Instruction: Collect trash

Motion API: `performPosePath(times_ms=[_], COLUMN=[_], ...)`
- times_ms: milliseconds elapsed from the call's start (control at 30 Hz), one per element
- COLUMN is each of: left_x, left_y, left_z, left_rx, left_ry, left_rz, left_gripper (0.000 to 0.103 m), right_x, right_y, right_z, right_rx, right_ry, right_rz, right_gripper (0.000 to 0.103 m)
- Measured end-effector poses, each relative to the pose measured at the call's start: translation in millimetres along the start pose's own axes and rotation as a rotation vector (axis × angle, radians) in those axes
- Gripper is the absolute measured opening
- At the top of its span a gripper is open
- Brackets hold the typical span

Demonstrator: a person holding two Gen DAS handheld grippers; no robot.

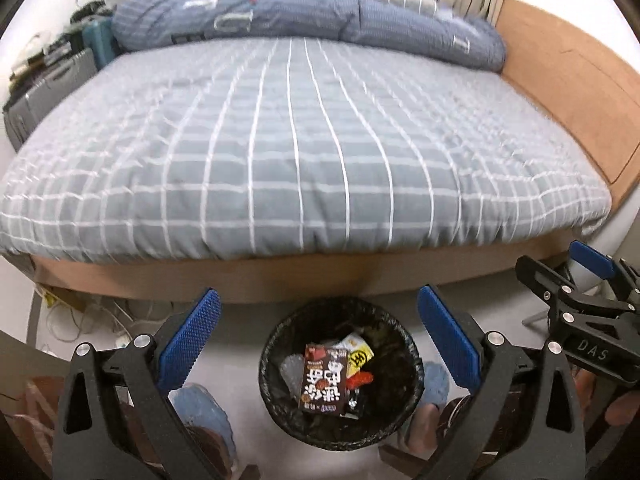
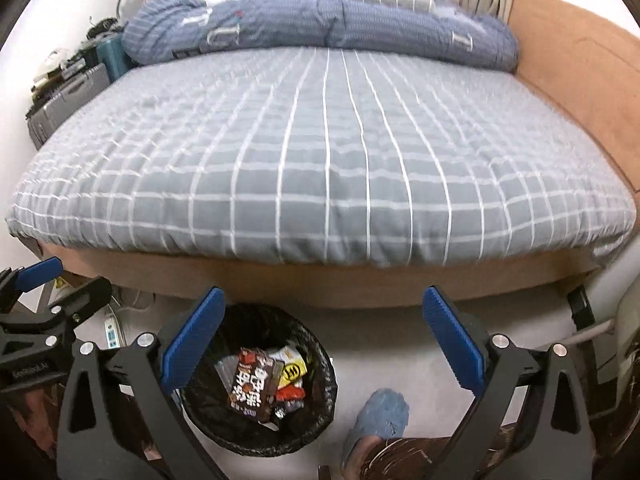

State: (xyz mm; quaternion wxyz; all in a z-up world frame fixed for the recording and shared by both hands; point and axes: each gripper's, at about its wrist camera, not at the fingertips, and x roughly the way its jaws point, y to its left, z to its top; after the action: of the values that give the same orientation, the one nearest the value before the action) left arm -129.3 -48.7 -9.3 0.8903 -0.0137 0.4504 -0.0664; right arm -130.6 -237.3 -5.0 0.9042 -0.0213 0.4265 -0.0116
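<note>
Both the left hand-held gripper [image 1: 318, 334] and right hand-held gripper [image 2: 324, 332] were held apart, empty. Wrappers [image 1: 326, 378] lay inside the lined bin [image 1: 276, 392] on the floor beside the bed [image 1: 304, 140]. No further trash was seen; scanning before reaching is advised.

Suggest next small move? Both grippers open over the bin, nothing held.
Probably lift both away and scan for more trash: the left gripper and right gripper are open and hold nothing, wrappers already lie in the bin, and the bed shows no trash.
</note>
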Motion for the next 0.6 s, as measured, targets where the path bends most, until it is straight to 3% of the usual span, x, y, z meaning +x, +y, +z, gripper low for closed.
performPosePath(times_ms=[267,600], left_x=[-65.7,-112.6], left_y=[5.7,10.7], left_z=[14.4,10.8], left_rx=[-0.003,-0.02], left_ry=[-0.094,-0.139], left_rz=[0.01,0.022], left_gripper=[0.097,0.097], right_x=[-62.3,-114.3], right_y=[9.9,16.2], right_z=[21.4,21.8], right_rx=[-0.001,-0.012], right_ry=[-0.078,-0.148], right_rz=[0.019,0.012], right_gripper=[0.095,0.095])
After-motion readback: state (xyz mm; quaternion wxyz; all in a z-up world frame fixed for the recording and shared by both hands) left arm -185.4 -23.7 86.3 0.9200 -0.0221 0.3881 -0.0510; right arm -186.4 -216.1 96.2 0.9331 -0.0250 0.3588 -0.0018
